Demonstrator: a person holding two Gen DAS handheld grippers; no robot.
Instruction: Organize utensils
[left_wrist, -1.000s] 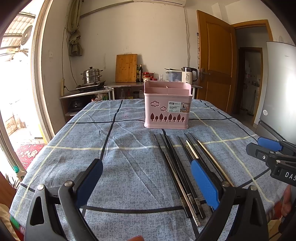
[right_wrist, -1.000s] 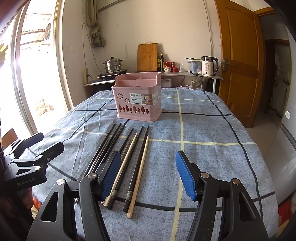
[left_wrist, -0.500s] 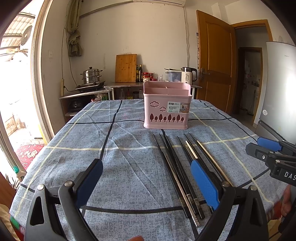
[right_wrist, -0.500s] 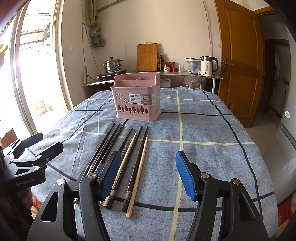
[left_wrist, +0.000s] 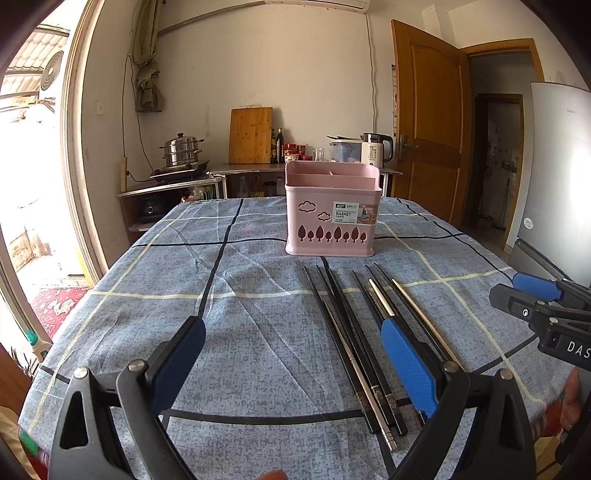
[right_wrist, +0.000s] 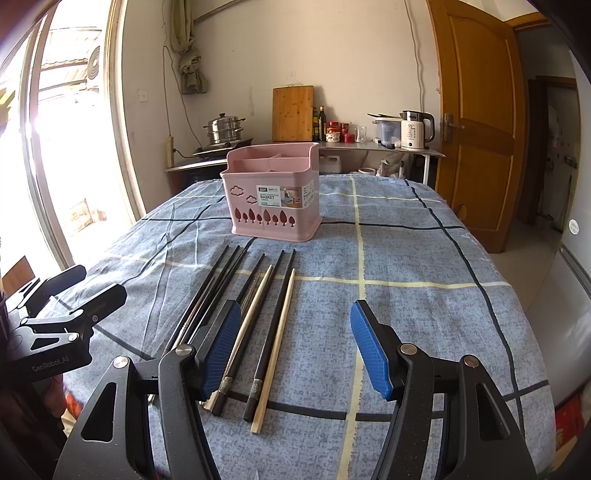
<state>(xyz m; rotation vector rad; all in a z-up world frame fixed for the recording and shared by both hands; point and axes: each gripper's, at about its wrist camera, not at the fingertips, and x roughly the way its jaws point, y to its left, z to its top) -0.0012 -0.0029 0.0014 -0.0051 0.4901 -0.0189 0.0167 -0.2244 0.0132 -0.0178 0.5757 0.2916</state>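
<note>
A pink utensil basket with divided compartments stands upright on the table's middle. In front of it several chopsticks, black, metal and pale wood, lie side by side pointing at the basket. My left gripper hovers open above the cloth, its right pad over the chopsticks' near ends. My right gripper is open too, its left pad over the same bundle, and a pale wooden chopstick lies between its fingers. Each gripper shows at the edge of the other's view.
A blue checked cloth covers the table. Behind it a counter carries a steamer pot, a cutting board, bottles and a kettle. A wooden door and a fridge stand at the right.
Both views have shifted only a little; the chopsticks and basket stay put and both grippers remain open.
</note>
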